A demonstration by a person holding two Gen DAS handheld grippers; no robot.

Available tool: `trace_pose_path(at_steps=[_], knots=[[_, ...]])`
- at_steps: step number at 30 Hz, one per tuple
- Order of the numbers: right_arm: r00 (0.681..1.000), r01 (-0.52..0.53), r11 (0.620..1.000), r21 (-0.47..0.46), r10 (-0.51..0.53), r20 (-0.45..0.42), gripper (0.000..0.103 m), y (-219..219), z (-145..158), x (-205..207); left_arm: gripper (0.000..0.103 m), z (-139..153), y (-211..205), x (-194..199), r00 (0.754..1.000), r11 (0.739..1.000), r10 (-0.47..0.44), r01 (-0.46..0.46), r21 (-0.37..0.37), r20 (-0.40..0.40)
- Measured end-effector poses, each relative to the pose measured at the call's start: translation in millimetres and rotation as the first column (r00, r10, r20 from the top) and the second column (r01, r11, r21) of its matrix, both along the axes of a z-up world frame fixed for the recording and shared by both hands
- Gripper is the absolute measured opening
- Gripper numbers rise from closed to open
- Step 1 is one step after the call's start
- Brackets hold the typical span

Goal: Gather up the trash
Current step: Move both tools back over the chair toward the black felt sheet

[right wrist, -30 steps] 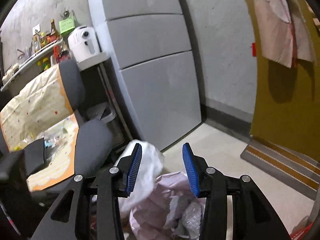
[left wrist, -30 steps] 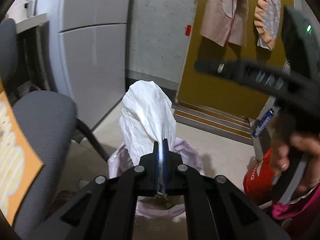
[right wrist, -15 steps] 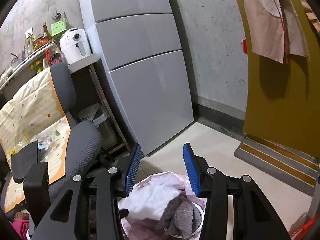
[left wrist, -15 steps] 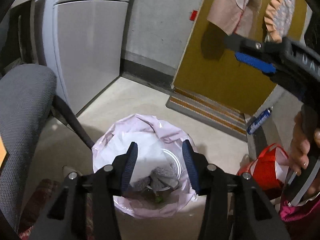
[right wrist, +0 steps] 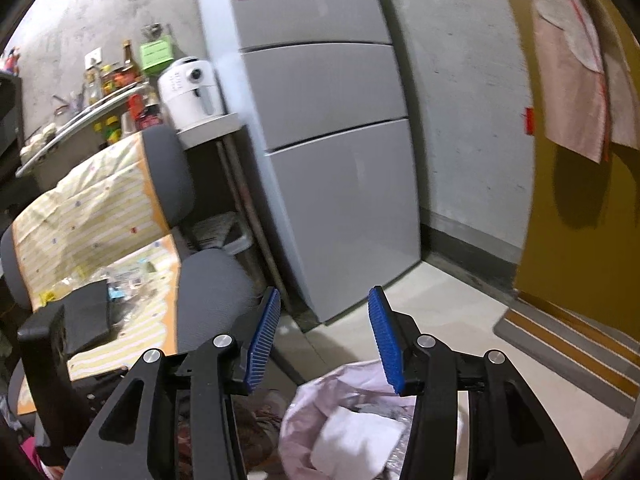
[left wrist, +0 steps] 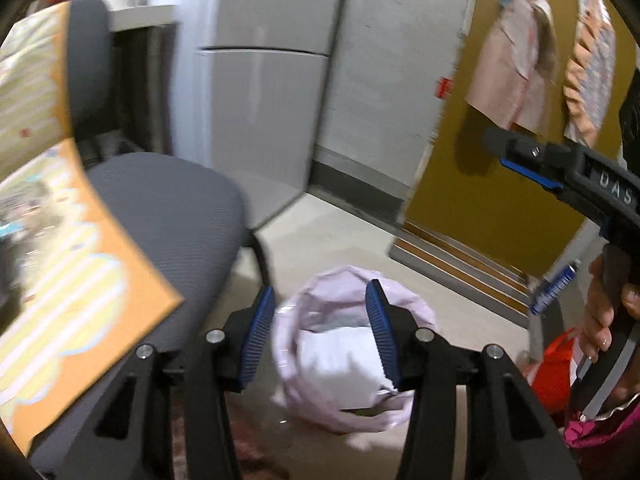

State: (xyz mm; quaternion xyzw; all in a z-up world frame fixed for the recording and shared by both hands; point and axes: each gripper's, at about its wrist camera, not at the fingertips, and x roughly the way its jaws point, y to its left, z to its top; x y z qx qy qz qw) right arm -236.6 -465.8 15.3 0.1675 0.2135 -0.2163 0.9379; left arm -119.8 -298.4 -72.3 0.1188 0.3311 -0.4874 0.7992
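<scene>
White wad [left wrist: 340, 364] sits in the pink-lined bin [left wrist: 348, 280], so that drop looks done; left gripper [left wrist: 318, 338] and right gripper [right wrist: 322, 338] both gape empty, next grab probably off the chair [right wrist: 216, 280].

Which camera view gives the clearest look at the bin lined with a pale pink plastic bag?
The left wrist view: the bin lined with a pale pink plastic bag shows nearly its whole rim, framed between the open left gripper. The right wrist view cuts the bin at the bottom edge, partly behind the open right gripper.
</scene>
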Motion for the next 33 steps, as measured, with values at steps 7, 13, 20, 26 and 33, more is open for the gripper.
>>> trace_pose_path(at_steps=[7, 13, 20, 26, 33], knots=[[0.989, -0.147, 0.989, -0.01, 0.147, -0.006, 0.049, 42.7, 9.4, 43.8, 0.046, 21.8, 64.6, 28.8, 0.982, 0.982, 0.188, -0.188, -0.027, 0.016], [0.95, -0.312, 0.95, -0.017, 0.311, -0.033, 0.054, 92.1, 11.6, 94.2, 0.056, 35.9, 121.3, 51.1, 0.939, 0.94, 0.342, -0.341, -0.036, 0.042], [0.872, -0.484, 0.875, -0.002, 0.483, -0.077, 0.061, 149.2, 2.8, 152.2, 0.062, 42.7, 211.8, 79.3, 0.831, 0.832, 0.554, -0.553, -0.032, 0.05], [0.806, -0.583, 0.812, 0.024, 0.582, -0.107, 0.062, 190.4, -9.2, 198.8, 0.062, 40.4, 275.5, 106.7, 0.714, 0.716, 0.697, -0.698, -0.012, 0.065], [0.729, -0.661, 0.744, 0.097, 0.667, -0.151, 0.053, 228.7, -34.6, 243.8, 0.06, 26.2, 302.0, 130.0, 0.671, 0.671, 0.741, -0.741, 0.015, 0.023]])
